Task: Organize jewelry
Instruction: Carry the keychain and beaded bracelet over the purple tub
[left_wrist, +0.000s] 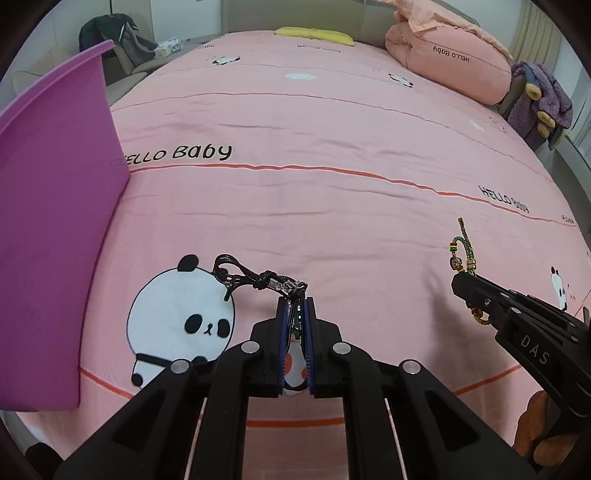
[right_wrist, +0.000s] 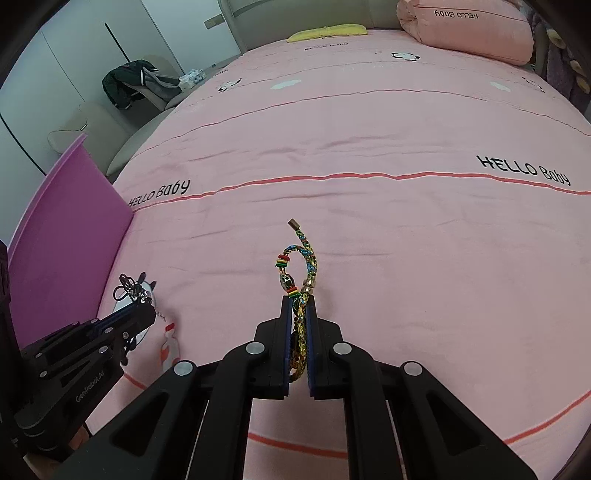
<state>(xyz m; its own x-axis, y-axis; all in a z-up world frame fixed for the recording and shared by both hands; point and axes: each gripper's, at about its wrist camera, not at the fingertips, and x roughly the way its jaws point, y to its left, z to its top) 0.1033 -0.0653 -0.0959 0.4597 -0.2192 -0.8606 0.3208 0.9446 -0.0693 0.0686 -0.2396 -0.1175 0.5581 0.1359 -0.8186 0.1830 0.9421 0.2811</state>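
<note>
My left gripper (left_wrist: 295, 301) is shut on a black cord bracelet (left_wrist: 243, 275) with a silver clasp; its loop sticks out to the left above the pink bedsheet. It also shows in the right wrist view (right_wrist: 129, 286), held by the left gripper (right_wrist: 146, 310). My right gripper (right_wrist: 300, 301) is shut on a multicoloured braided bracelet (right_wrist: 304, 254) with gold ends and small beads, which curls up beyond the fingertips. In the left wrist view the right gripper (left_wrist: 460, 282) holds that bracelet (left_wrist: 460, 251) at the right.
A purple box wall (left_wrist: 55, 221) stands upright at the left, close to the left gripper; it also shows in the right wrist view (right_wrist: 70, 236). A pink panda-print sheet (left_wrist: 314, 203) covers the bed. A folded pink quilt (left_wrist: 450, 62) and a plush toy (left_wrist: 539, 99) lie far right.
</note>
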